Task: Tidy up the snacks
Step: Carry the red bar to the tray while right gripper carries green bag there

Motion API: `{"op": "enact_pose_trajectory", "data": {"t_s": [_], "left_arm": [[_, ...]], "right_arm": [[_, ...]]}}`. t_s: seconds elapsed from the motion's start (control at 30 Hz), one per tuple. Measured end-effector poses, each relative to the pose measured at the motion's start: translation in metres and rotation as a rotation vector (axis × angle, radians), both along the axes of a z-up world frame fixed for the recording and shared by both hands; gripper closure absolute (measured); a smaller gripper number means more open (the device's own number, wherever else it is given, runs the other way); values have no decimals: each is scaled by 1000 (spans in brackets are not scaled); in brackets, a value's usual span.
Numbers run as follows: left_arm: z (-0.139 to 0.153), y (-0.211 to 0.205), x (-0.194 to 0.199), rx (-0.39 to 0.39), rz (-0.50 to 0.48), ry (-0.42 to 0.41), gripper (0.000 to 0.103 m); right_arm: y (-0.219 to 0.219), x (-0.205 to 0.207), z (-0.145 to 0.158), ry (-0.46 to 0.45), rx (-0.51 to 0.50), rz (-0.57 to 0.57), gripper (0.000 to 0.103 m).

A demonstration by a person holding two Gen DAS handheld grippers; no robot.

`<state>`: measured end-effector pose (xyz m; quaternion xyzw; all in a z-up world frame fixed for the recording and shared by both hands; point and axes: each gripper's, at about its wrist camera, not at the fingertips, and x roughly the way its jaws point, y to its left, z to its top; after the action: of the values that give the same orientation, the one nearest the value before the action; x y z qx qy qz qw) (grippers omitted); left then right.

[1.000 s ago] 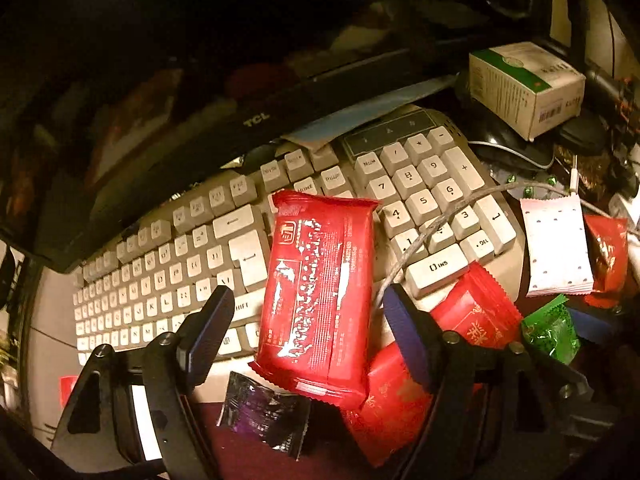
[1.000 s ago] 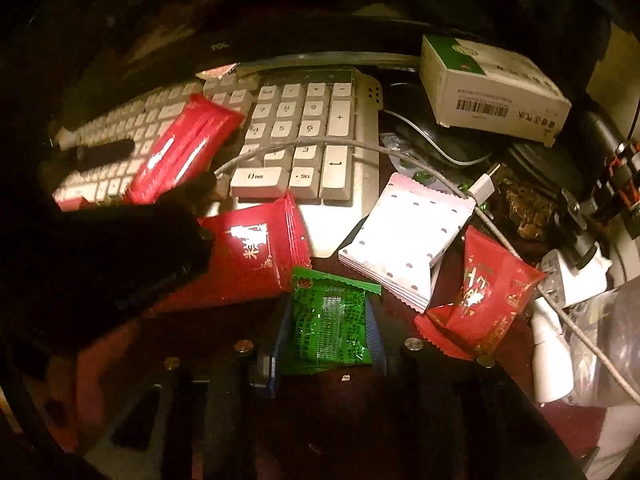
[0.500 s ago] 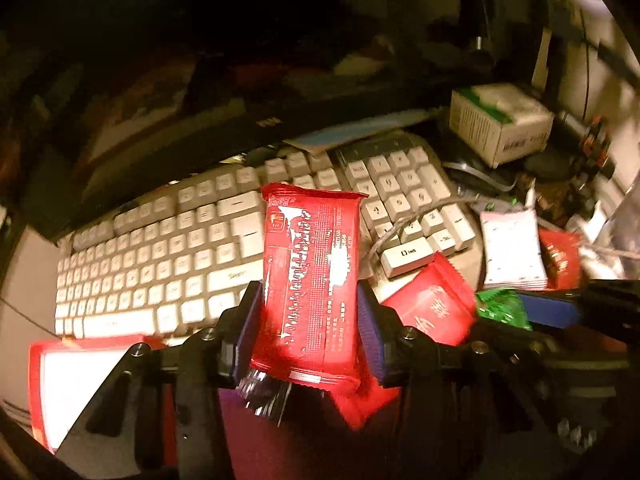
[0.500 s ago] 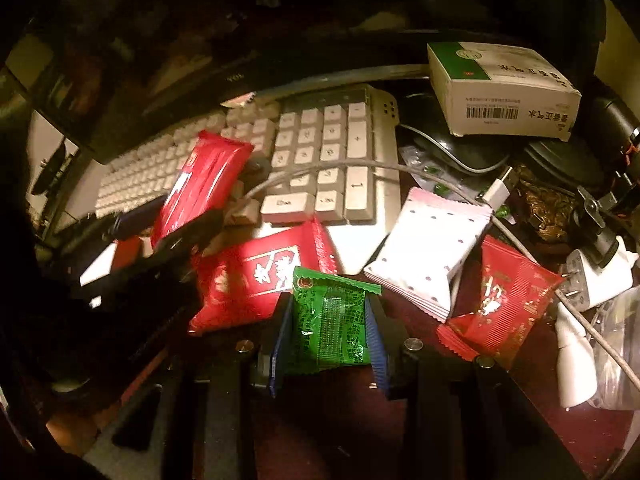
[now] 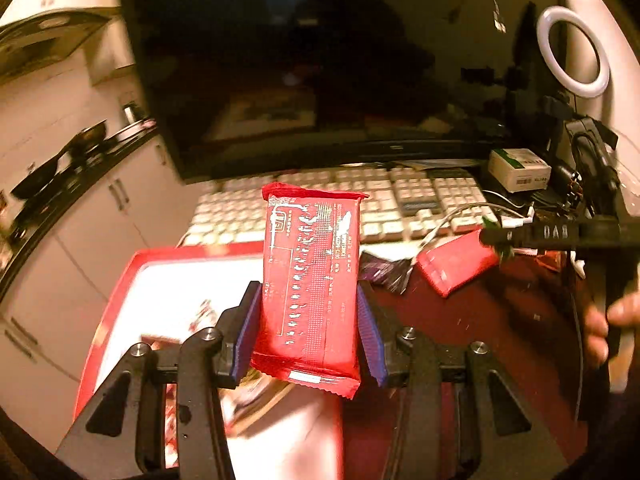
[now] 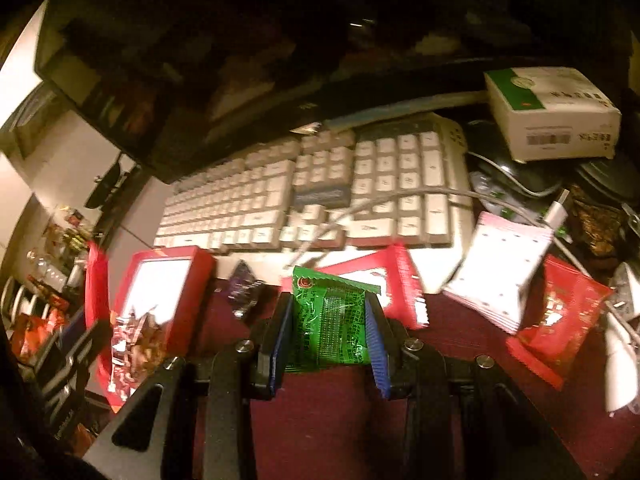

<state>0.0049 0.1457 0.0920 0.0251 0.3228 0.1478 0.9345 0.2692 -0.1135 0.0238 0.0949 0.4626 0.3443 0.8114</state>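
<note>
Left tongs [image 5: 310, 322] pinching a long red snack pack [image 5: 310, 280], held upright, up off the counter [image 5: 480, 320]. Red tray [image 5: 120, 280] just below and left of them. Right tongs [image 6: 330, 334] pinching a small green snack pack [image 6: 330, 320]. Red pack [image 6: 384, 288], white pack [image 6: 500, 276] and keyboard [image 6: 320, 196] just ahead.

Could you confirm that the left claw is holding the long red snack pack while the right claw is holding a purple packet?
Not quite: in the right wrist view the right claw grips a green packet, not purple. The left claw does hold the long red snack pack.
</note>
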Motion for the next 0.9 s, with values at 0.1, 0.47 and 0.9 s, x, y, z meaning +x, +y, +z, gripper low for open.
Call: {"op": "enact_pose_trajectory", "data": {"t_s": [0.1, 0.47, 0.9], "left_arm": [[-5, 9, -26, -20, 23, -28, 59], [-15, 60, -58, -84, 108, -27, 59], [-25, 117, -51, -116, 193, -3, 59]], "right_arm": [[9, -4, 1, -26, 26, 10, 68], [81, -46, 18, -68, 90, 159, 68], [229, -105, 30, 12, 132, 421, 68]]}}
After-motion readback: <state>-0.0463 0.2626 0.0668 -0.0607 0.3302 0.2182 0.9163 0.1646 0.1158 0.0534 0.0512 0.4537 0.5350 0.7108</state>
